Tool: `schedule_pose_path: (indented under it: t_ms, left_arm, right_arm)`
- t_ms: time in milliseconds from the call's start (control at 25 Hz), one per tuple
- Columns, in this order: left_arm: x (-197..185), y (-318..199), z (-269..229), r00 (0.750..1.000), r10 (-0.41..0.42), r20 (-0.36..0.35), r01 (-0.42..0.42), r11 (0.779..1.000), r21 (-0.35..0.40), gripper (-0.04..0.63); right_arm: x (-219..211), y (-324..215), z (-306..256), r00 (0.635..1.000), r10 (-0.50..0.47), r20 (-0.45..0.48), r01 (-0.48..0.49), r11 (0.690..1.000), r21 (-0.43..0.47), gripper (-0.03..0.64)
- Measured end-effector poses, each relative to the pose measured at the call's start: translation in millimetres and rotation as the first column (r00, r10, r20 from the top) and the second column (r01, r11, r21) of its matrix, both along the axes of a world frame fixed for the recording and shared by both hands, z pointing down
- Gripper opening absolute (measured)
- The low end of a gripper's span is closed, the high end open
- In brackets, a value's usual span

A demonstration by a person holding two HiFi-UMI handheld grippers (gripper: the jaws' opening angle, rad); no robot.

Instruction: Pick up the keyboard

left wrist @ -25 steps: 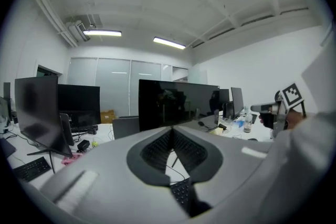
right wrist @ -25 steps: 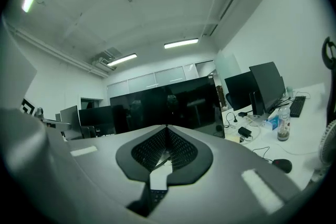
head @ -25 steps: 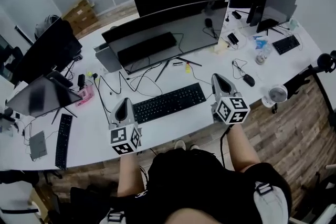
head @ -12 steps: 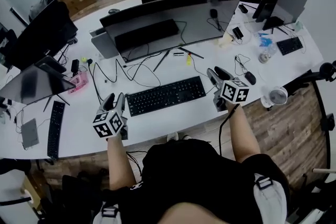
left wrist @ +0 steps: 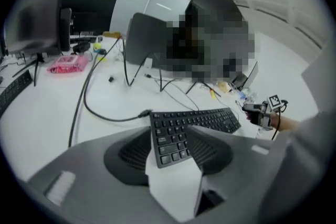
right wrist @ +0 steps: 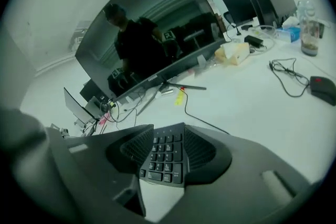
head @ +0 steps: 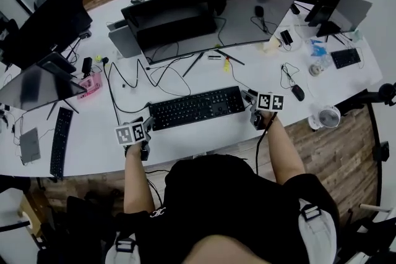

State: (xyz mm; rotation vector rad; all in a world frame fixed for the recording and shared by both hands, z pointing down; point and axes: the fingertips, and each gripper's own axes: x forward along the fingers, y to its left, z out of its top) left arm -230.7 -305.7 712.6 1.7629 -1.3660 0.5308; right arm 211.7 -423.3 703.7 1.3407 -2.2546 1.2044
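now: black keyboard (head: pixel 197 107) lies flat on the white bench (head: pixel 204 139), toward its near edge, in front of curved monitor (head: pixel 210 15). left tool (head: pixel 146 127) at keyboard's left end, right tool (head: pixel 249 97) at right end. both tools' jaws opening, keyboard ends between them, not clamped.

Black shirt (head: pixel 210 195); grey left tool (head: pixel 147 125) and right tool (head: pixel 249 96) bear black-and-white marker cubes (head: pixel 132 133).
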Motion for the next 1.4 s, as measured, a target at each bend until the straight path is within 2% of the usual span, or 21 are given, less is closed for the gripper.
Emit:
schedule_pose_path:
  t_ms: [80,240,360,600,840,960,1080,1240,1320,1400]
  left_arm:
    - [3.0,0.6,24.0,0.999,0.002,-0.046,-0.004,0.999,-0.044,0.225]
    - [7.8,-2.0,59.3,0.983,-0.023,-0.182,0.003,0.994,-0.113,0.225]
    - [5.3,-0.7,80.2,0.98,-0.024,-0.197,-0.01,0.985,-0.17,0.225]
    - [15.3,-15.7,80.2,0.955,-0.006,-0.295,-0.04,0.988,-0.15,0.225]
    - [15.9,-22.7,85.2,0.963,0.01,-0.268,-0.062,0.98,-0.188,0.224]
    - [14.8,-21.8,85.2,0.974,0.034,-0.224,-0.076,0.98,-0.181,0.216]
    - [9.6,-21.1,69.5,0.979,0.04,-0.201,-0.067,0.99,-0.128,0.216]
    - [11.0,-36.4,15.7,0.981,0.076,-0.18,-0.071,0.997,0.03,0.213]
    - [9.9,-46.7,-19.0,0.984,0.09,-0.154,-0.072,0.99,0.118,0.213]
    - [9.1,-57.9,-60.0,0.987,0.11,-0.119,-0.082,0.973,0.216,0.213]
  right_arm:
    - [-2.7,4.0,22.8,1.0,-0.023,-0.012,0.023,0.998,-0.06,0.152]
    - [-5.9,10.2,54.5,0.996,-0.081,-0.04,0.074,0.986,-0.151,0.153]
    - [-6.8,8.5,68.7,0.993,-0.11,-0.046,0.099,0.975,-0.197,0.164]
    - [-13.2,-0.5,74.6,0.991,-0.123,0.055,0.132,0.96,-0.247,0.166]
    - [-27.9,-3.5,78.8,0.984,-0.177,0.031,0.18,0.95,-0.255,0.164]
    - [-27.9,-5.9,78.3,0.984,-0.177,0.031,0.179,0.95,-0.257,0.163]
    - [-32.8,-2.8,58.3,0.978,-0.205,0.041,0.209,0.957,-0.202,0.161]
    - [-30.6,-12.6,0.5,0.976,-0.213,0.035,0.214,0.976,-0.041,0.161]
    - [-31.4,-21.3,-34.1,0.977,-0.209,0.036,0.208,0.977,0.048,0.161]
    - [-31.5,-28.0,-72.6,0.979,-0.201,0.043,0.194,0.971,0.139,0.161]
